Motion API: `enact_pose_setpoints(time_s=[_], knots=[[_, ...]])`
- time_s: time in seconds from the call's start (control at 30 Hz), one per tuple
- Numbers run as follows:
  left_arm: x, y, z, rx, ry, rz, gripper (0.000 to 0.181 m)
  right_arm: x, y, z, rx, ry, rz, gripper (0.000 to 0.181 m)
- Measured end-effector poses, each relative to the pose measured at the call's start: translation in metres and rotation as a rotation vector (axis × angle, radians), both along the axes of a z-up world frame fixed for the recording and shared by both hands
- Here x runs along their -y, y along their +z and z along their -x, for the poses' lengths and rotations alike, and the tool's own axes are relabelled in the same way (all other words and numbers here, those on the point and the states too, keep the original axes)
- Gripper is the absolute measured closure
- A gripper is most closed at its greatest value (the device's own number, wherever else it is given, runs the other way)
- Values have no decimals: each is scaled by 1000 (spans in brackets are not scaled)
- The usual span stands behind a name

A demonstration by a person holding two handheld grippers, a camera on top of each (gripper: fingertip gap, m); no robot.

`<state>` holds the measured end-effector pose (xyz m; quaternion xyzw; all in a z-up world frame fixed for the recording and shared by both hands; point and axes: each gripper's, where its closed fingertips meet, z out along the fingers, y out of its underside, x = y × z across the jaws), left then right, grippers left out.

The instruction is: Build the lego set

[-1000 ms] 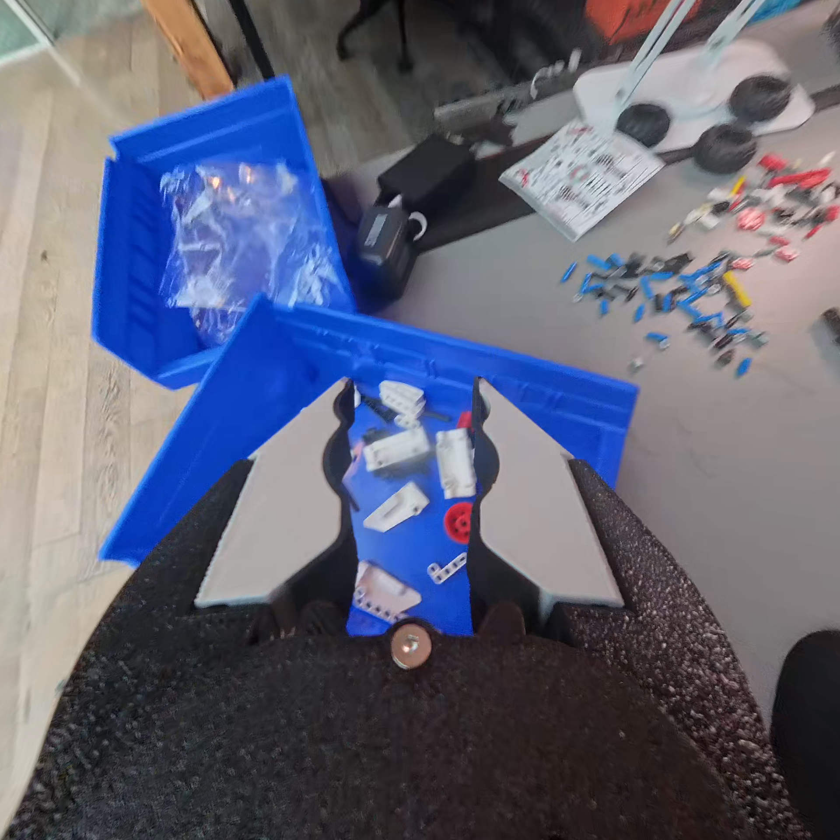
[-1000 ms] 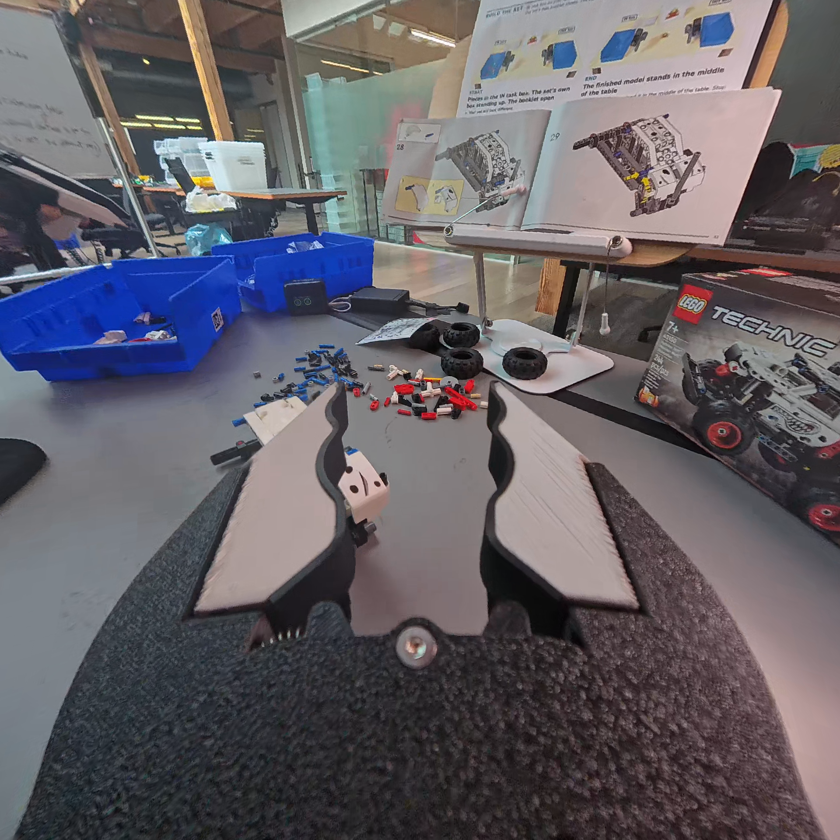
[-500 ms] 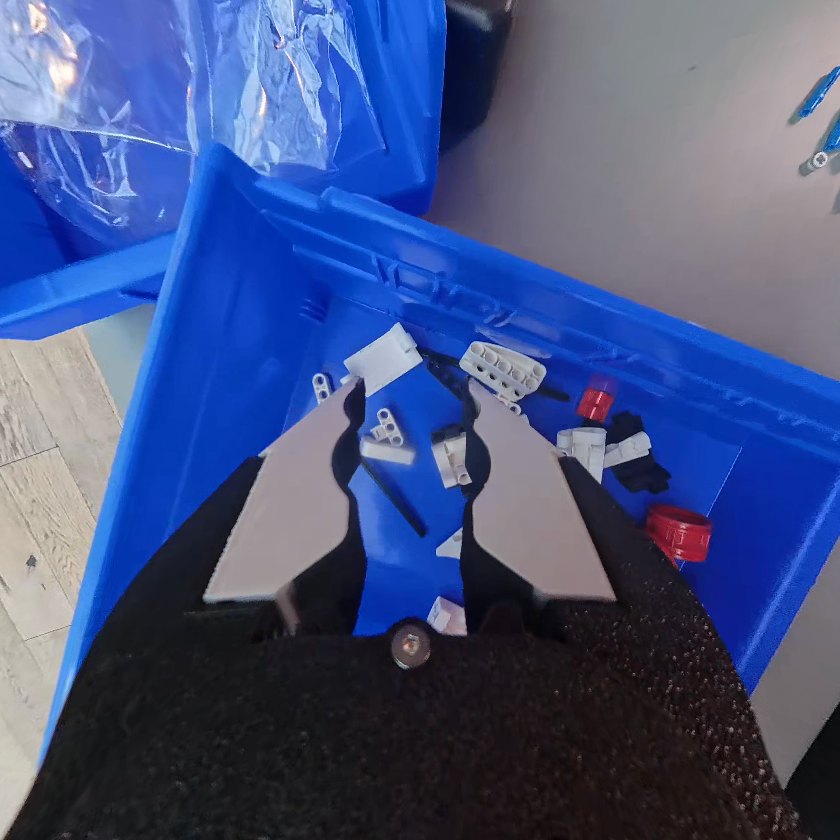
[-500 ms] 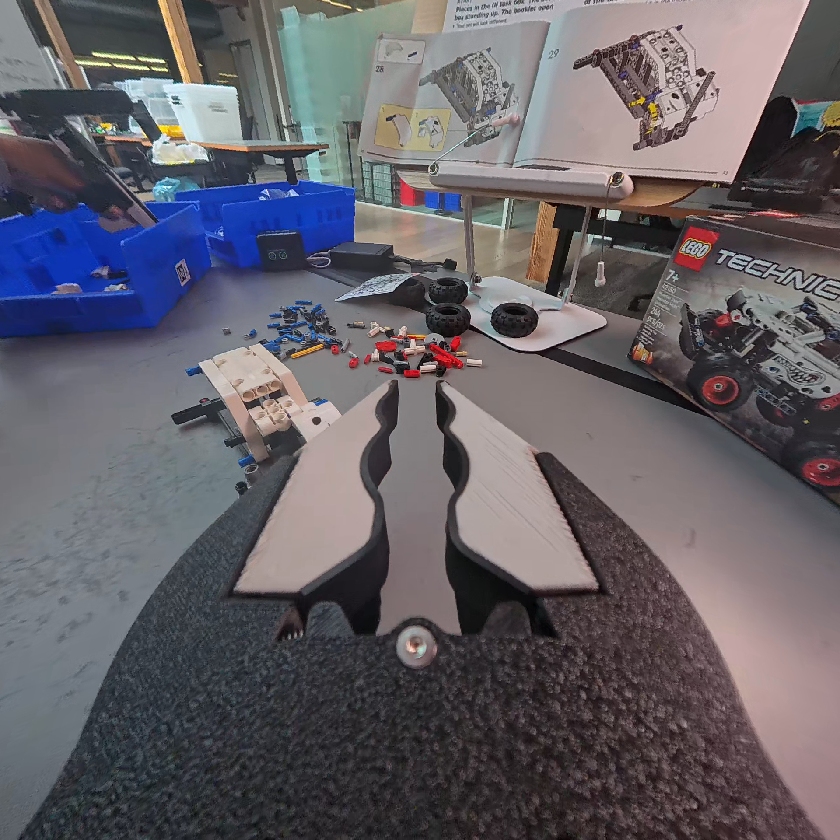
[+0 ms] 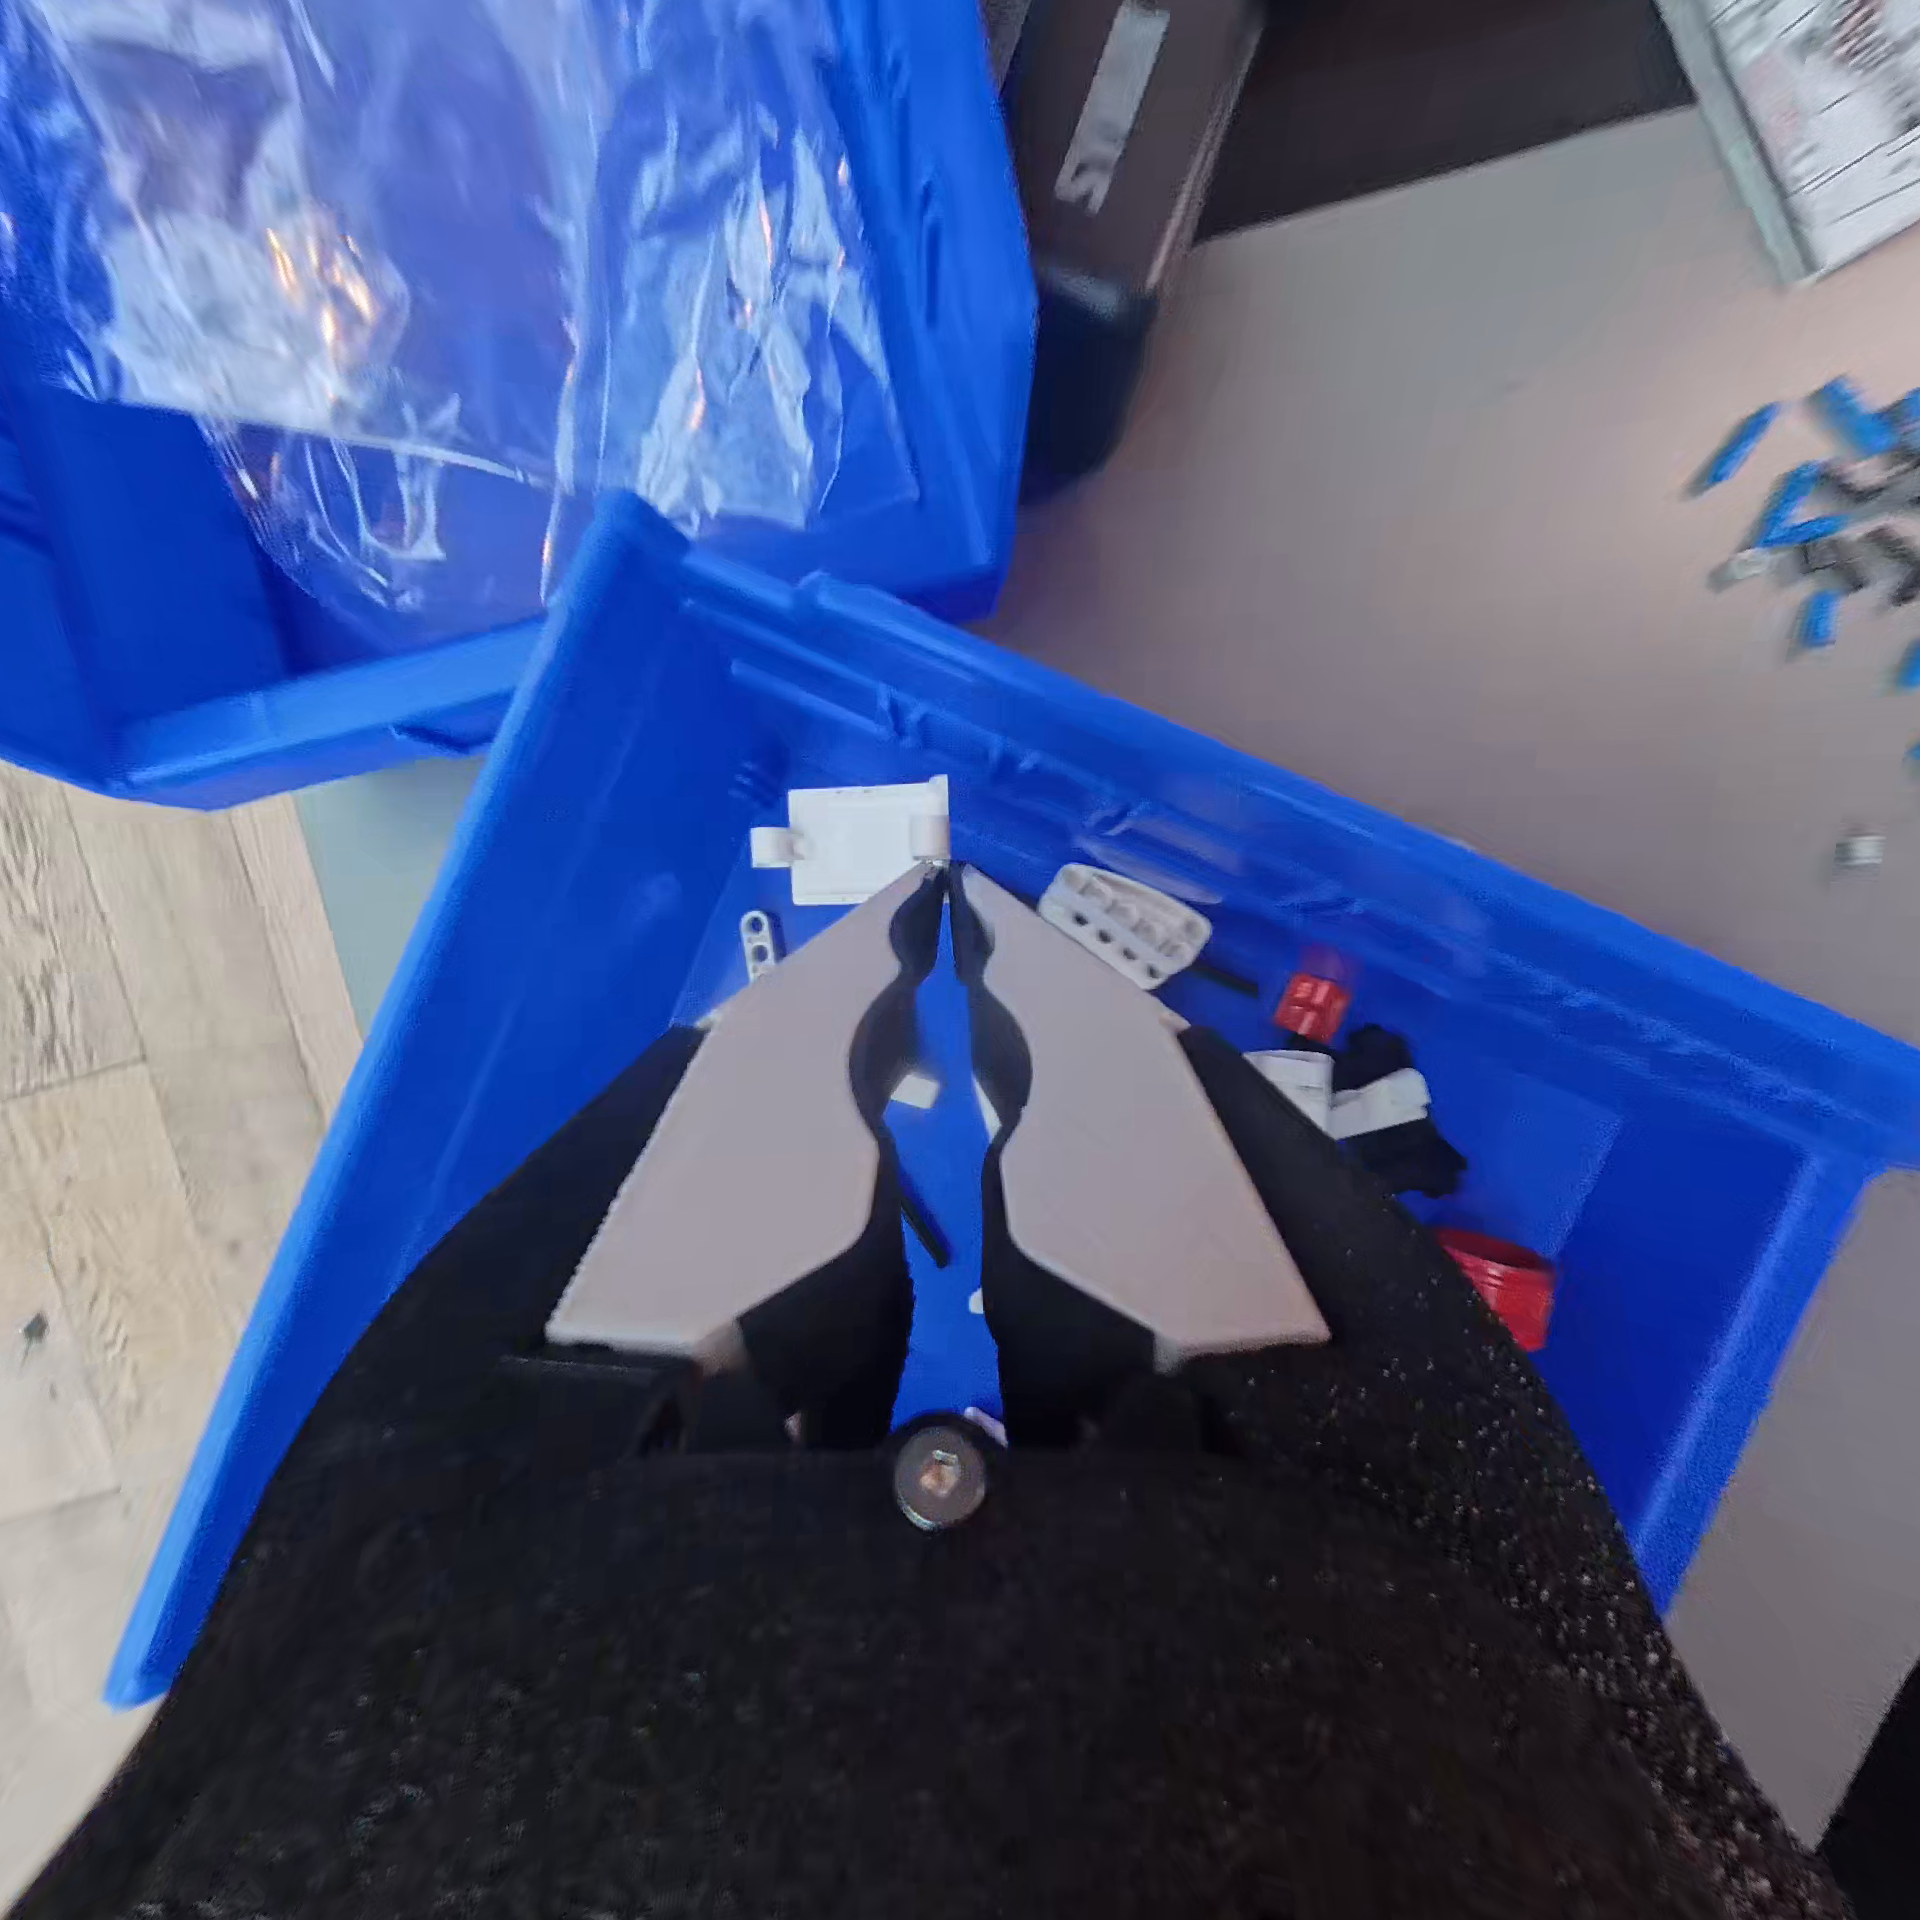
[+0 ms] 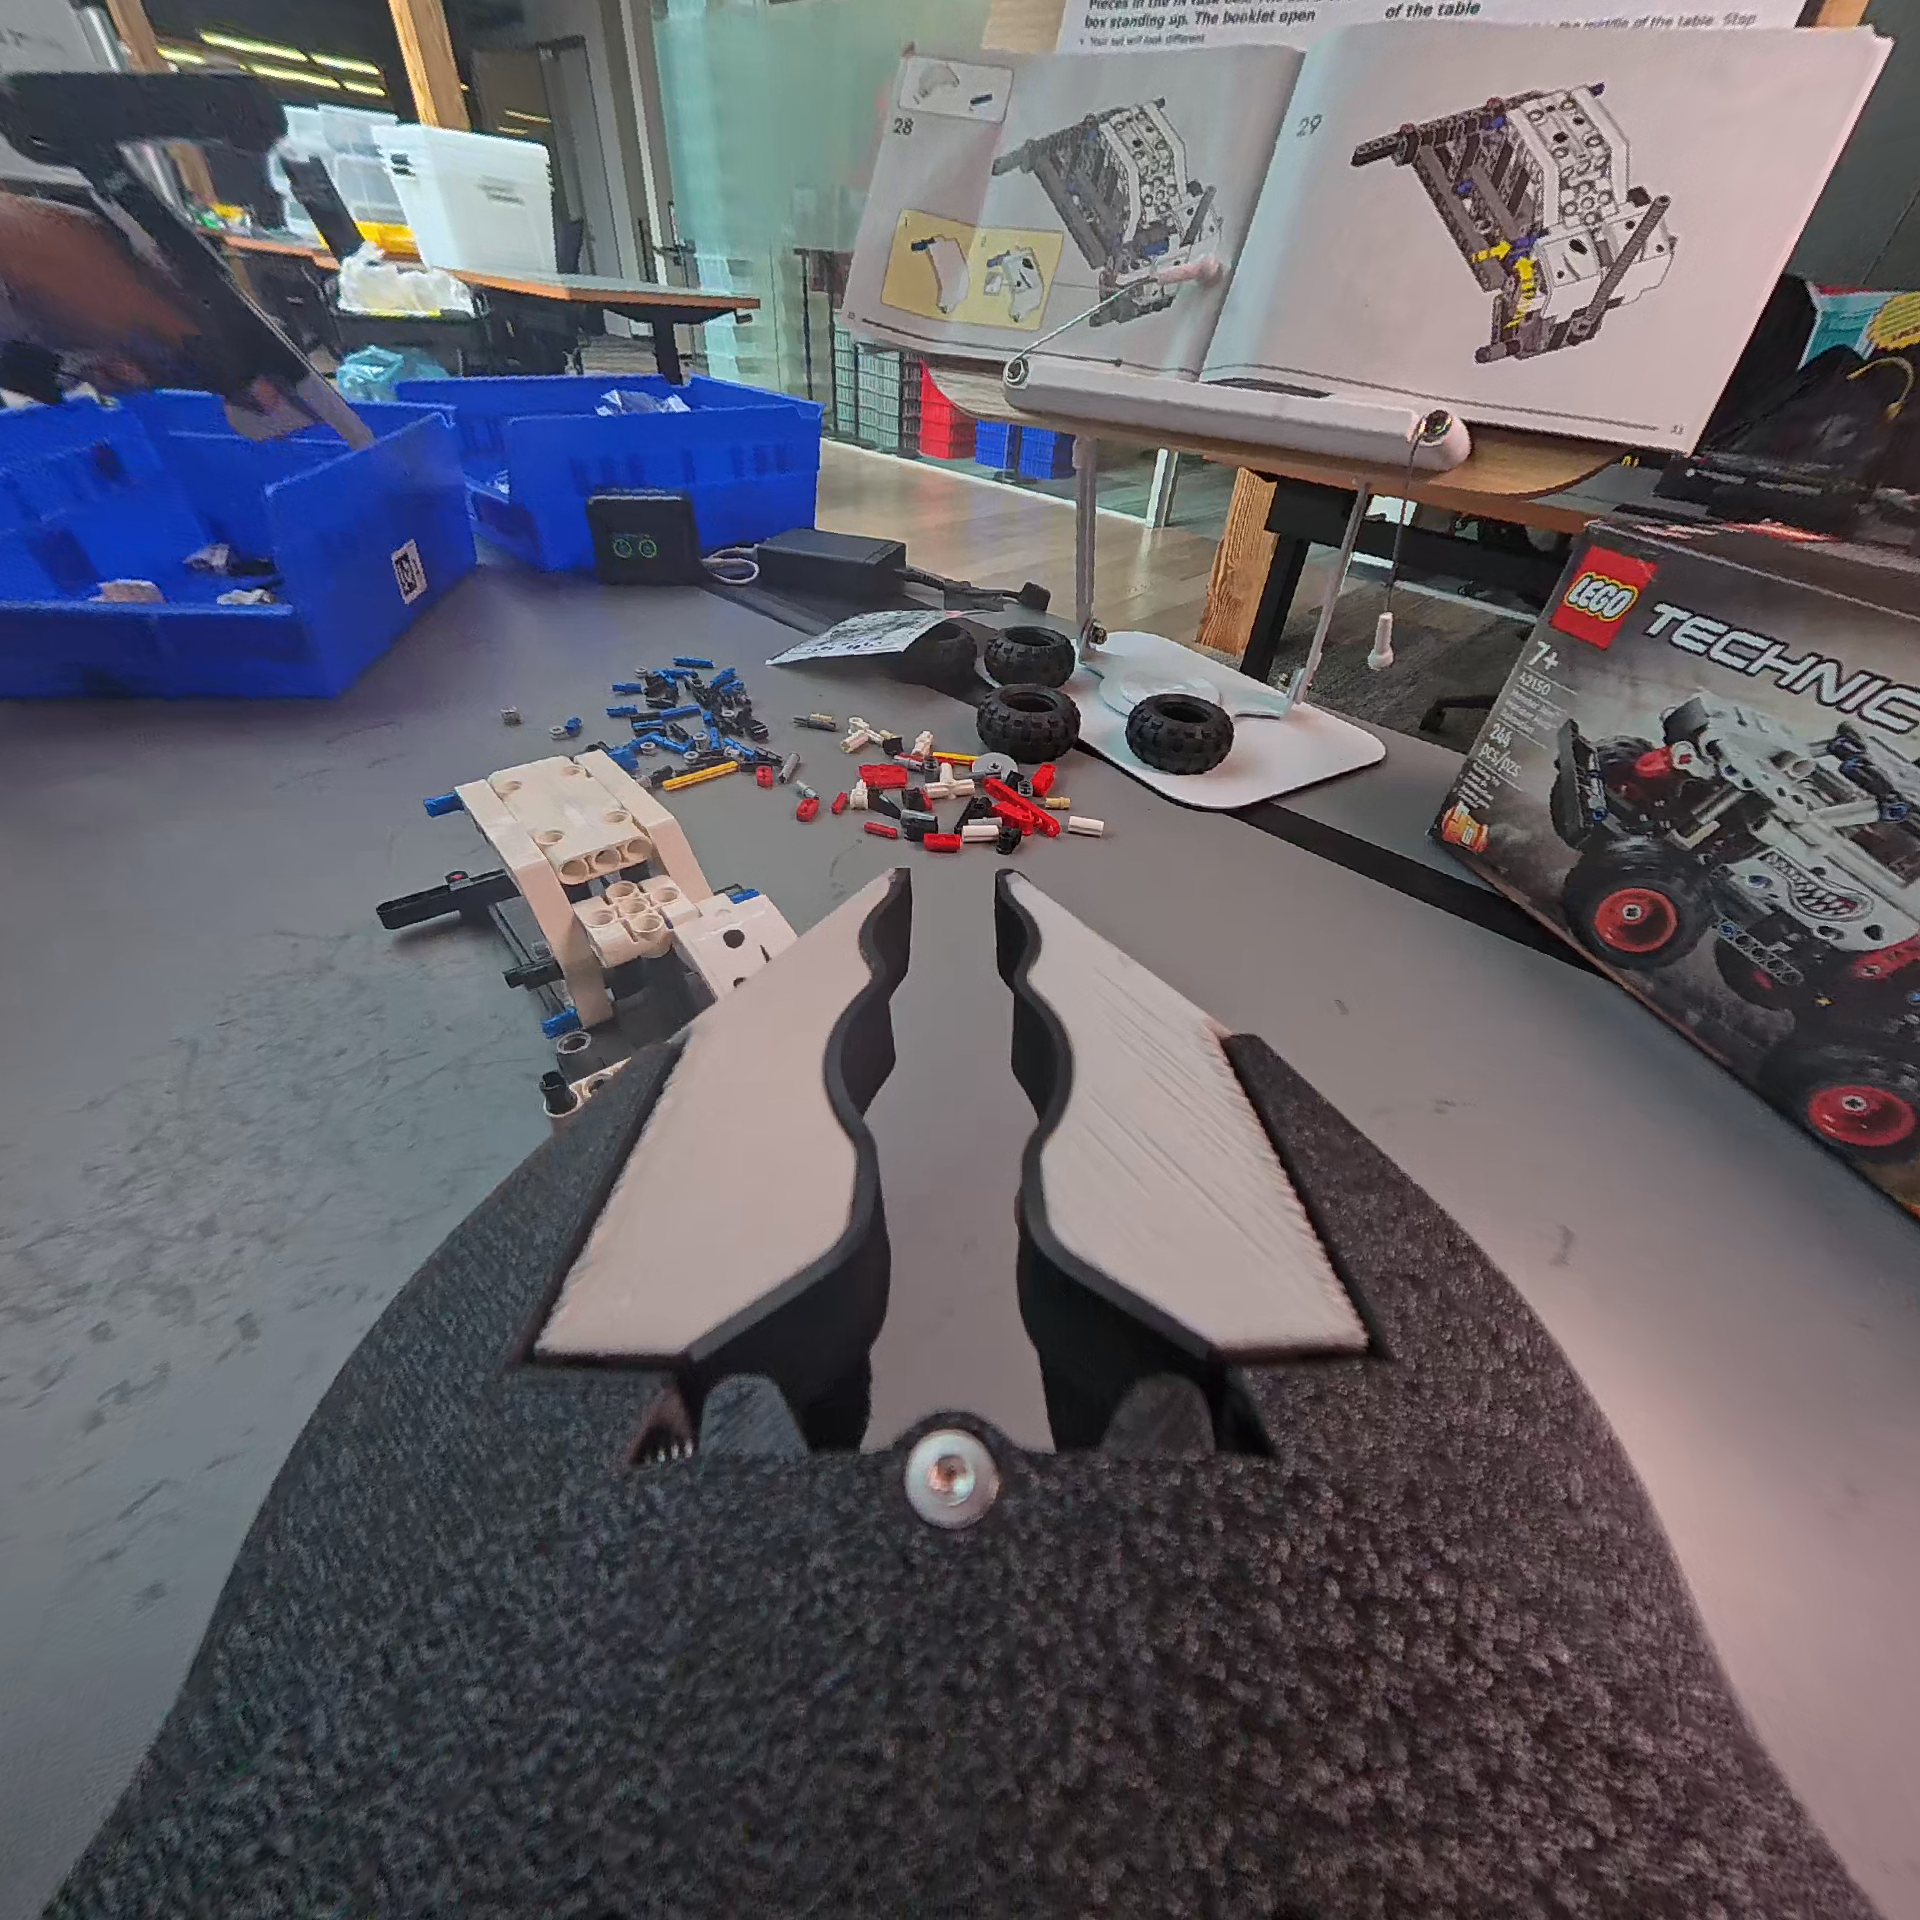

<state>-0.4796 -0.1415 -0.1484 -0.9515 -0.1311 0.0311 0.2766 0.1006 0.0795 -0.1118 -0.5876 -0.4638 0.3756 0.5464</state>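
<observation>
While the left tool (image 5: 940,871) is reaching into the near blue bin (image 5: 582,935), its tips are drawn almost together against the corner of a white panel piece (image 5: 857,844). Whether the corner is truly pinched cannot be told, as the tips cover the contact point and the picture is blurred. A grip on so small a corner is judged weak, so the panel should be lifted slowly and kept level, and a fresh hold farther along its edge should be taken if it tilts. Just beside the tips a white beam with holes (image 5: 1124,925) lies in the bin and should not be dragged along; red and black parts are scattered farther right. A second bin (image 5: 935,312) behind holds clear plastic bags. The right tool (image 6: 953,883) is held slightly parted and empty above the tabletop (image 6: 208,1143). The half-built model (image 6: 603,883) rests left of it, with loose small parts (image 6: 883,790), 3 tires (image 6: 1029,721) and the open booklet (image 6: 1351,208) beyond.
</observation>
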Motion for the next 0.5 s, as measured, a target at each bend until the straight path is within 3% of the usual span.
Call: enact_pose_setpoints(time_s=[0.1,0.2,0.27,0.37,0.5], knots=[[-13,68,-58,84,-146,-291,180,7,7,3,-18,23,-20,166],[-20,142,-163,330,-407,-660,180,21,17,10,-33,50,-93,162],[-15,176,-232,527,-544,-857,180,37,26,19,-37,72,-183,148],[-7,187,-321,789,-694,-1023,181,71,41,35,-45,121,-369,132],[-19,153,-411,1177,-768,-1023,181,128,57,57,-39,263,-543,130]])
